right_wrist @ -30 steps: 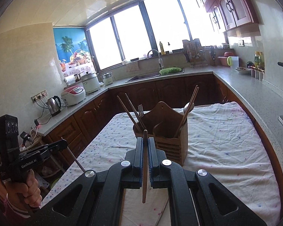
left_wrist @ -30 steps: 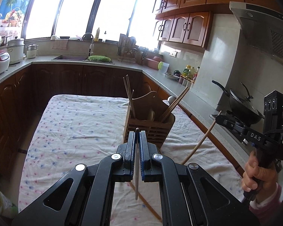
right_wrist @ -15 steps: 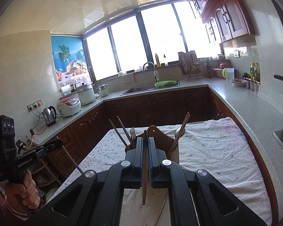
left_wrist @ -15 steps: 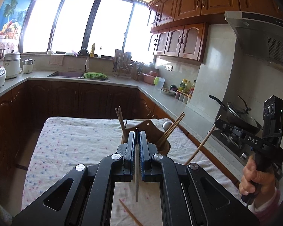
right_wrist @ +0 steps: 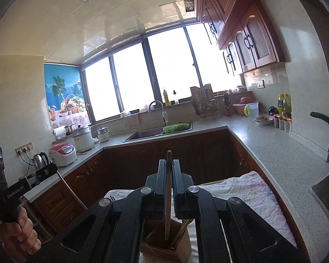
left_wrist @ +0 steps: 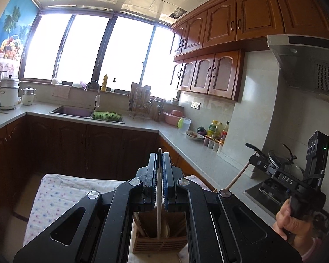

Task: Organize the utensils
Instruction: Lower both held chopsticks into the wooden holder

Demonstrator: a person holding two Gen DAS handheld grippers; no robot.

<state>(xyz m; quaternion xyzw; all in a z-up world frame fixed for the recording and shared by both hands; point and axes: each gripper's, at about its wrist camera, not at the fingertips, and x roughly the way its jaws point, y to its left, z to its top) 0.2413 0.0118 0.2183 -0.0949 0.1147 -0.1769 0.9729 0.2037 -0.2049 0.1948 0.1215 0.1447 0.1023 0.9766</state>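
Note:
My left gripper (left_wrist: 159, 155) is shut on a pale chopstick (left_wrist: 158, 214) that hangs down with its tip inside the wooden utensil holder (left_wrist: 158, 244). My right gripper (right_wrist: 169, 164) is shut on a wooden chopstick (right_wrist: 167, 206) that points down into the same holder (right_wrist: 164, 246). Both grippers are above the holder. Several chopsticks and a spoon stand in its compartments. The right gripper shows at the right of the left wrist view (left_wrist: 255, 161); the left gripper shows at the left of the right wrist view (right_wrist: 52, 168).
The holder stands on a table under a flowered cloth (left_wrist: 61, 195). Dark wood cabinets and a grey countertop (right_wrist: 274, 144) run around the table, with a sink (right_wrist: 149, 134), rice cookers, bottles and a wok by the stove (left_wrist: 280, 164).
Both grippers have risen and moved in over the holder, tilting so the chopsticks now hang down into it. The holder has slid from mid-view to beneath the jaws.

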